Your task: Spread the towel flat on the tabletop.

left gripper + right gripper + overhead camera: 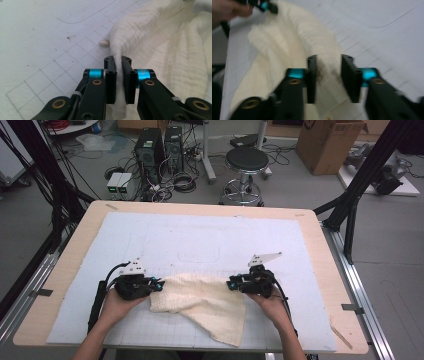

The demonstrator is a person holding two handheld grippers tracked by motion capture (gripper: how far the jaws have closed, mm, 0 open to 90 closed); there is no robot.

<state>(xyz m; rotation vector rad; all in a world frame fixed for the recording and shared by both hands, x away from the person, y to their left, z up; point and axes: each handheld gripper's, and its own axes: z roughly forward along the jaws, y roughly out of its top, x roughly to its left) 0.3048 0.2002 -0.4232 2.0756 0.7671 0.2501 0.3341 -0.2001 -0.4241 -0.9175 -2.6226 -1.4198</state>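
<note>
Towel [200, 302] lies crumpled on worktop [75, 270] between both tongs, long axis left-right. Left tongs [119, 75] clamped on its left edge. Right tongs [328, 75] apart, straddling right-edge fold, equally near, not yet pinching.

This is a robotics or computing lab. Two tower computers [160, 147] stand on the bare floor amid tangled cables [177, 182], beside a round stool [246, 162], cardboard boxes [327, 142] and black frame struts [367, 170] around the work table [65, 270].

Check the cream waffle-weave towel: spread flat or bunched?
Bunched. The cream waffle-weave towel lies rumpled on the white gridded mat, its upper edge gathered into a ridge, one corner trailing toward the table's near edge.
</note>
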